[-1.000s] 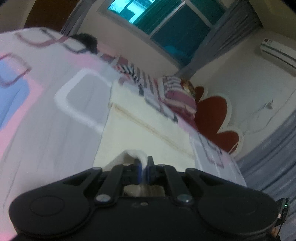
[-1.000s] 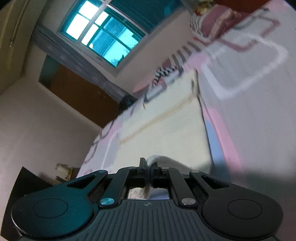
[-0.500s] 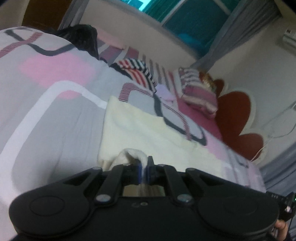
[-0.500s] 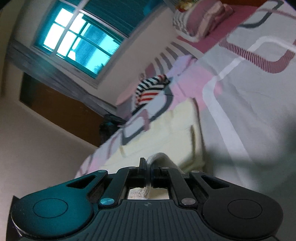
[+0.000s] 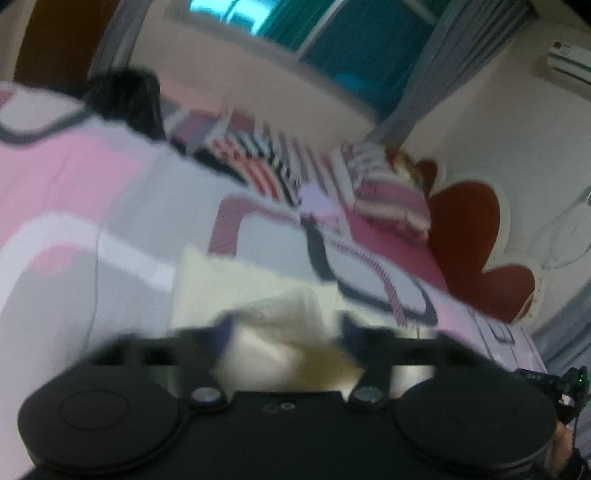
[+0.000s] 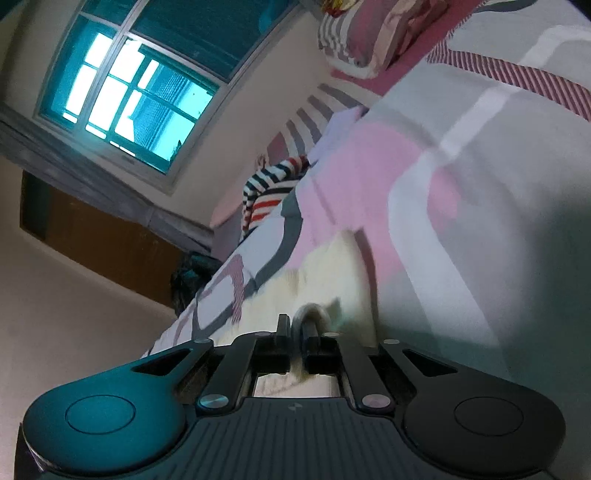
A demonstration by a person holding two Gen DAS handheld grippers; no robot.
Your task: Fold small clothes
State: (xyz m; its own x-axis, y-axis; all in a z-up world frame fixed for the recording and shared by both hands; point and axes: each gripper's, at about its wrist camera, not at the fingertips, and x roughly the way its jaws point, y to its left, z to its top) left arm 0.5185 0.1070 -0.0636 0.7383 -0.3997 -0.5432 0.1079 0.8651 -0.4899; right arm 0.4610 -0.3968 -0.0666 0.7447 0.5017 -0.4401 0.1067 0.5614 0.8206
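A cream cloth [image 5: 221, 284] lies folded on the patterned pink and grey bed cover [image 5: 55, 295]. My left gripper [image 5: 286, 325] hovers at its near edge, blurred. Its jaws are opening and stand wide, with a raised fold of the cloth between them, no pad pressing it. In the right wrist view the same cream cloth [image 6: 332, 266] runs ahead of my right gripper [image 6: 295, 321]. Those jaws are opening too, with a slim gap. A loop of cloth hangs over the right fingertip [image 6: 310, 325].
A striped red, white and dark garment [image 5: 273, 166] [image 6: 269, 192] lies farther up the bed. Striped pillows [image 5: 391, 195] [image 6: 369, 33] lean by the red headboard [image 5: 465, 229]. A dark bundle [image 5: 125, 96] sits at the bed's far edge under the window.
Both grippers carried the cloth's edge forward over itself and lower. The left jaws, pinched on the fold before, now stand wide. The right jaws have parted slightly.
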